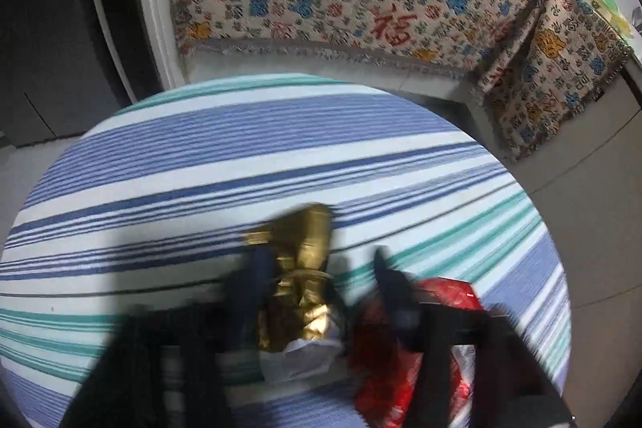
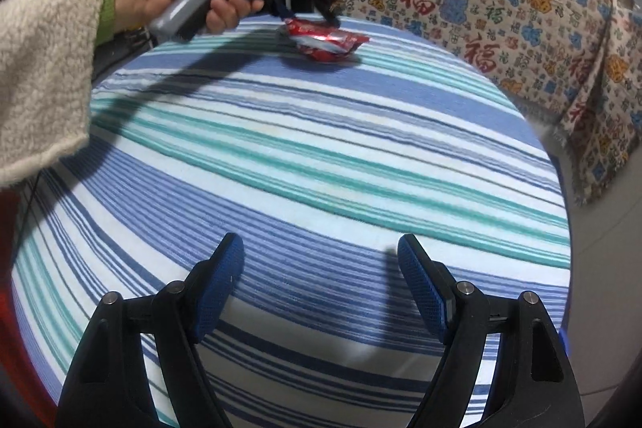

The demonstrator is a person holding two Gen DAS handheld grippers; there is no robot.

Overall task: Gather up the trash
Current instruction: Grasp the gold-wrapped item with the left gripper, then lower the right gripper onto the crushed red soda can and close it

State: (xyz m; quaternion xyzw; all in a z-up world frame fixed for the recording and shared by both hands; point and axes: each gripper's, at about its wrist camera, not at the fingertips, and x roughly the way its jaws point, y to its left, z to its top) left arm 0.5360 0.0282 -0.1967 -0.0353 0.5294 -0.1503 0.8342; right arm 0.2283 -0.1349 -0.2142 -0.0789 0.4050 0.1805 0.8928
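Crumpled gold wrapper [image 1: 299,279] just beside crinkled red wrapper [image 2: 327,41] on the striped cloth [image 2: 321,167]

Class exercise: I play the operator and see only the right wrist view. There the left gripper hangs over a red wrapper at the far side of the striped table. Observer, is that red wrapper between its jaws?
Observer: No. In the left wrist view, the red wrapper lies off to one side of the left gripper, outside the jaws.
Operator: Then what is between them?
Observer: A crumpled gold wrapper, which your view does not show at all.
Operator: Is it clamped?
Observer: Not visibly. One finger touches the gold wrapper, but a gap shows on its other side. The picture is blurred.
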